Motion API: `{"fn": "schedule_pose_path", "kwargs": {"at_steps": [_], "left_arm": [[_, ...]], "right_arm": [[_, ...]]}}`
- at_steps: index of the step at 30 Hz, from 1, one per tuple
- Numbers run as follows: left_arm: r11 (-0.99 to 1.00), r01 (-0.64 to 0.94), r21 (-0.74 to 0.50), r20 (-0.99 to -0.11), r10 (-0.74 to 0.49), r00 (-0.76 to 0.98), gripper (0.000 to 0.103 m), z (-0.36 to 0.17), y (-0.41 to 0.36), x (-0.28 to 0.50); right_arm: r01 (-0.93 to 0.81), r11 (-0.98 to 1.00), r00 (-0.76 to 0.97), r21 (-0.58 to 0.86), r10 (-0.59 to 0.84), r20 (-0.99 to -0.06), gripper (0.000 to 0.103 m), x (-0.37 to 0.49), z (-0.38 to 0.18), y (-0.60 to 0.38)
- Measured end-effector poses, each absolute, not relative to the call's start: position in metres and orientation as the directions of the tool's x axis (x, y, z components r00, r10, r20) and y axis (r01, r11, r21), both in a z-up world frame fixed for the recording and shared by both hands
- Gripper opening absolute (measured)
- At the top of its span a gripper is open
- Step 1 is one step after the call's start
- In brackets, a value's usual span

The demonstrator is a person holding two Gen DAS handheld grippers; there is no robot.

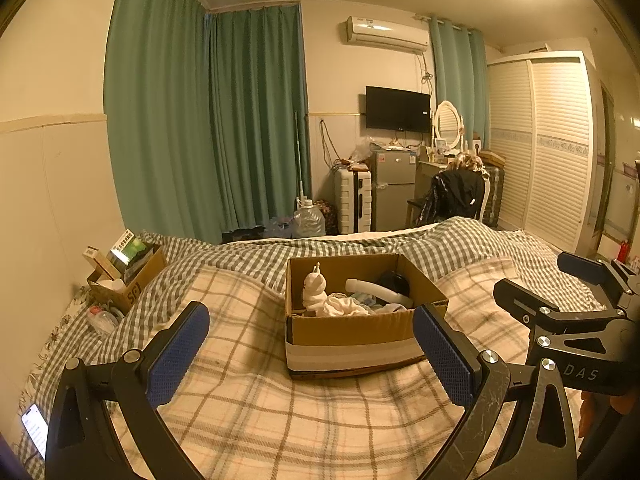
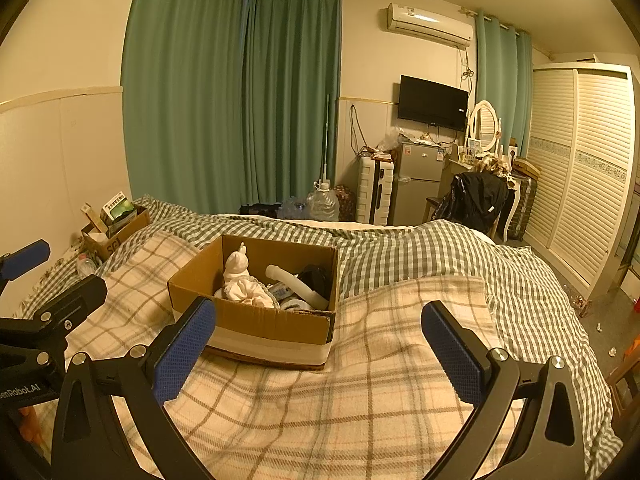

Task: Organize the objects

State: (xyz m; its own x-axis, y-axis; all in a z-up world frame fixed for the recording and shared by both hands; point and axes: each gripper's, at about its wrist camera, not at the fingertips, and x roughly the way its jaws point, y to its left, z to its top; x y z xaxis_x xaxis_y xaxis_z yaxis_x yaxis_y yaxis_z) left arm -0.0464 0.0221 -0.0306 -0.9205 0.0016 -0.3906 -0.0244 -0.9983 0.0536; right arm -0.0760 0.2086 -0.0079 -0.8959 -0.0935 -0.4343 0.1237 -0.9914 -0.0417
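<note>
A corrugated cardboard box [image 1: 352, 332] sits mid-bed on the soft plaid blanket [image 1: 280, 420], holding a white plush doll [image 1: 314, 290] and a curved white tube [image 1: 376, 290]; the left gripper [image 1: 312, 352] and right gripper [image 2: 320, 352] hover with ribbed blue pads [image 2: 184, 352] spread wide, gripping nothing.

Both wrist cameras are looking forward, low over the bed [image 1: 320, 420], sharing the cardboard box [image 1: 352, 332] nearby; the right view is sitting further right.
</note>
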Motion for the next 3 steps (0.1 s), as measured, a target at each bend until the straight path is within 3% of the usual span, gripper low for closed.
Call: {"fn": "schedule_pose_path", "kwargs": {"at_steps": [3], "left_arm": [[-0.998, -0.025, 0.056, -0.390, 0.001, -0.921, 0.103, -0.0303, 0.0233, -0.0462]], "right_arm": [[0.125, -0.991, -0.896, -0.040, -0.096, -0.433, 0.103, -0.0760, -0.0064, 0.2091]]}}
